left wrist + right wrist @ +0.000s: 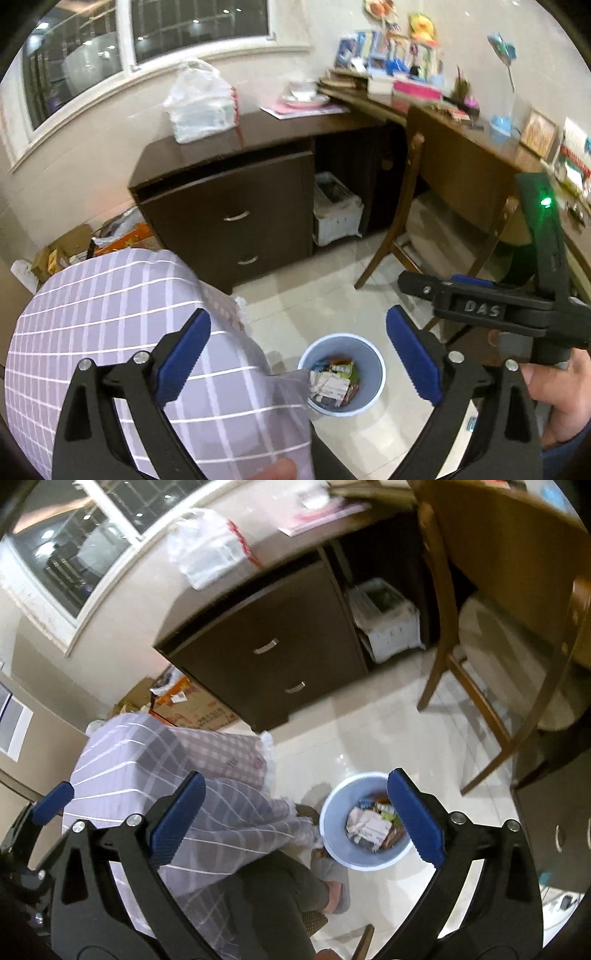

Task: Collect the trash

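Note:
A light blue trash bin (373,363) stands on the tiled floor, holding wrappers and crumpled paper (332,380). It also shows in the right wrist view (332,812), with the trash (373,823) inside. My left gripper (299,354) is open and empty, held high above the bin. My right gripper (295,812) is open and empty, also above the bin; its body (517,310) shows at the right of the left wrist view. One left fingertip (51,801) shows at the left edge of the right wrist view.
A bed with a checked lilac cover (110,325) lies left of the bin. A dark drawer cabinet (236,206) carries a white plastic bag (203,103). A wooden chair (417,206) and cluttered desk (472,162) stand right. Cardboard boxes (192,705) sit by the wall.

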The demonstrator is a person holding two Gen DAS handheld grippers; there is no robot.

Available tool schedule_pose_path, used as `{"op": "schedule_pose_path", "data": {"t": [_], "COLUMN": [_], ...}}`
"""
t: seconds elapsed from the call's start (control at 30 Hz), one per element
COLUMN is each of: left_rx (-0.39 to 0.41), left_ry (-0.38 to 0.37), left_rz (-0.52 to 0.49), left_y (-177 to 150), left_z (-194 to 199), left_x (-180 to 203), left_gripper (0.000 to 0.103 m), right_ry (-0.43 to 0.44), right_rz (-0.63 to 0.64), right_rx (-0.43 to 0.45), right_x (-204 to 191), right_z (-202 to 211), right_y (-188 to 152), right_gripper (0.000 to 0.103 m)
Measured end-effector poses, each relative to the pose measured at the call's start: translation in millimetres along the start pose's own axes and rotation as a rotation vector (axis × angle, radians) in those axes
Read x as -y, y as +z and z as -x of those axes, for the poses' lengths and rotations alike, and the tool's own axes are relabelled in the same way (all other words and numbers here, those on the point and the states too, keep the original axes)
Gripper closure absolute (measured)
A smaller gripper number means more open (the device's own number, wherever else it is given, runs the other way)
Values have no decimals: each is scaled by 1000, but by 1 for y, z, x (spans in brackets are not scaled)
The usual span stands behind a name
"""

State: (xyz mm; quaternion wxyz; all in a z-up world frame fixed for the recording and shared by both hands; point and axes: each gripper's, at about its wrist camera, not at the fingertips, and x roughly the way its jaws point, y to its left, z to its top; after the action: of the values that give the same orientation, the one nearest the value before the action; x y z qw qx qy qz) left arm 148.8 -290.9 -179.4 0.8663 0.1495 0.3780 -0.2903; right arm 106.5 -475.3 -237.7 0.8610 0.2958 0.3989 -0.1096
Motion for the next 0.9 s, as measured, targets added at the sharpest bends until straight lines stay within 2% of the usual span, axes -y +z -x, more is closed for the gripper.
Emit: {"op": "schedule_pose_path", "data": {"t": [0.23,0.33,0.43,0.6,0.73,0.9], "left_rx": [54,102,134,290,370,434], "left_ry": [80,122,193,265,351,339], "left_rz": [77,113,148,191,221,276], "left_y": [-6,-11,-17,-27,-33,-43], "left_z": [45,71,94,150,188,229], "left_x": [-40,-60,-76,-104,-115,-127], "left_gripper": [7,6,6,5,5,5], "right_ry": [-1,-17,-23,-32,-37,-36], "right_rz": [105,173,234,342,399,453], "right_rx": [66,99,139,217,289,376], "right_x": [-64,-100,-130,-182,-214,-247], "right_z": [42,63,84,123,152,185], "right_y": [2,-2,-11,-26,-36,-50], "right_gripper": [6,6,6,6,6,6]}}
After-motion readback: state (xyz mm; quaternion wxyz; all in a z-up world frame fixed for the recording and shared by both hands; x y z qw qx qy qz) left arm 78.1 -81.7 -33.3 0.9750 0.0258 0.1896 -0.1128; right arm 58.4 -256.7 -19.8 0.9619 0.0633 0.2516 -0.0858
